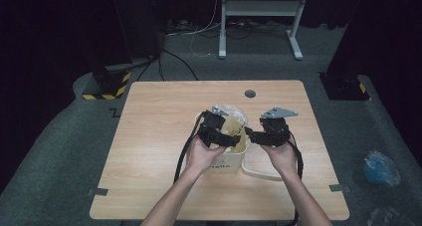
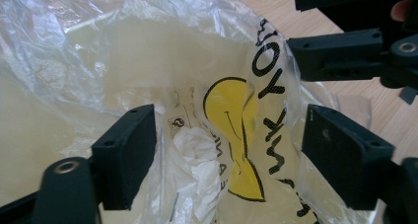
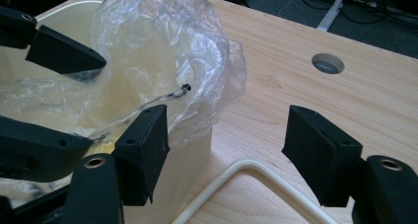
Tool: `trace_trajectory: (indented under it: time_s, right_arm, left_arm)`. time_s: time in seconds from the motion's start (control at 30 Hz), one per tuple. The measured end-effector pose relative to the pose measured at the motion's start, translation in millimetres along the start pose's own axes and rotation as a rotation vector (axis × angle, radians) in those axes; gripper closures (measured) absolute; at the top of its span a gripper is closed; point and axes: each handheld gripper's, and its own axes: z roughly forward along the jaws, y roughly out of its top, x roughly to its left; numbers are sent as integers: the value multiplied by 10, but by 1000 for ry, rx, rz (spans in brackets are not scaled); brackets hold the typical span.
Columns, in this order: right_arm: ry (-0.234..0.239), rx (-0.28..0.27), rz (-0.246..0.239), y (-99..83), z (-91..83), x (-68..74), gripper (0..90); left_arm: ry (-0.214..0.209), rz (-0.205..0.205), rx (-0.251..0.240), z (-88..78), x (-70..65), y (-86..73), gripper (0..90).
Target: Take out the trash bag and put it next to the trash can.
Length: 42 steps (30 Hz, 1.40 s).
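A cream bucket [image 1: 234,159] stands near the middle of a wooden table [image 1: 149,136], lined with a thin clear plastic bag [image 1: 233,115] that puffs up above its rim. The left gripper [image 1: 220,132] is held over the bucket's mouth, and in the left gripper view its jaws stand wide apart with the bag [image 2: 148,61] between and beyond them, nothing clamped. Printed on the bag just ahead of those jaws is a yellow smiley face [image 2: 236,135] outlined in black, and beside it run black capital letters that read "YOU" higher up and part of "THANK" lower down; the rest of the print is creased and cannot be read. A crumpled white wad [image 2: 202,155] lies inside the bag next to the left jaw. The right gripper [image 1: 263,134] hovers just beside the bucket's right side, jaws also spread open and empty; in the right gripper view its left jaw sits close to the bucket wall [image 3: 187,160] and the bag's bulge [image 3: 162,51], while its right jaw is over bare table. The bucket's cream handle [image 3: 256,179] lies on the table below the right gripper. A dark word on the bucket's front is too small to read surely. A round hole [image 3: 328,62] pierces the table well beyond the right jaw.
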Motion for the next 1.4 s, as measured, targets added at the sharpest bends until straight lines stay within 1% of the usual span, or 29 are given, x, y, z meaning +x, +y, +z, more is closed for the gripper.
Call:
trace_trajectory:
  time_s: [0.07, 0.13, 0.43, 0.53, 0.7, 0.9, 1.03, 1.13, 1.23, 1.3, 1.33, 1.37, 1.4]
  right_arm:
    - [0, 0, 1, 0, 0, -1, 332]
    - [0, 0, 1, 0, 1, 0, 332]
    - [-2, -1, -4, -3, 2, 0, 333]
    - [-3, 0, 0, -8, 6, 1, 334]
    - [-3, 3, 6, -24, 15, -8, 333]
    - [-2, -2, 9, -43, 18, -13, 332]
    - [0, -4, 17, -85, 22, -35, 332]
    - [0, -7, 26, -130, 23, -58, 332]
    - [-2, -17, 36, -185, 9, -97, 333]
    - [-6, -22, 46, -225, -5, -124, 334]
    - [-8, -24, 51, -247, -8, -141, 334]
    - [-9, -22, 58, -271, -11, -158, 334]
    - [-11, -22, 60, -296, -11, -179, 334]
  left_arm:
    - [6, 4, 11, 16, -16, 6, 258]
    - [2, 9, 22, 26, -31, 11, 291]
    - [6, 22, 43, 72, -88, 20, 447]
    - [4, 18, 50, 78, -86, 22, 515]
    - [21, 8, 59, 90, -90, 22, 631]
    - [75, 1, 65, 99, -100, 32, 772]
    - [119, 7, 70, 116, -119, 34, 860]
    - [133, 6, 75, 117, -121, 35, 886]
    - [156, 16, 72, 110, -122, 35, 891]
    - [163, 15, 73, 100, -117, 35, 893]
    - [159, 11, 70, 96, -114, 35, 893]
    - [168, 18, 70, 87, -107, 36, 894]
    - [168, 15, 65, 81, -104, 34, 894]
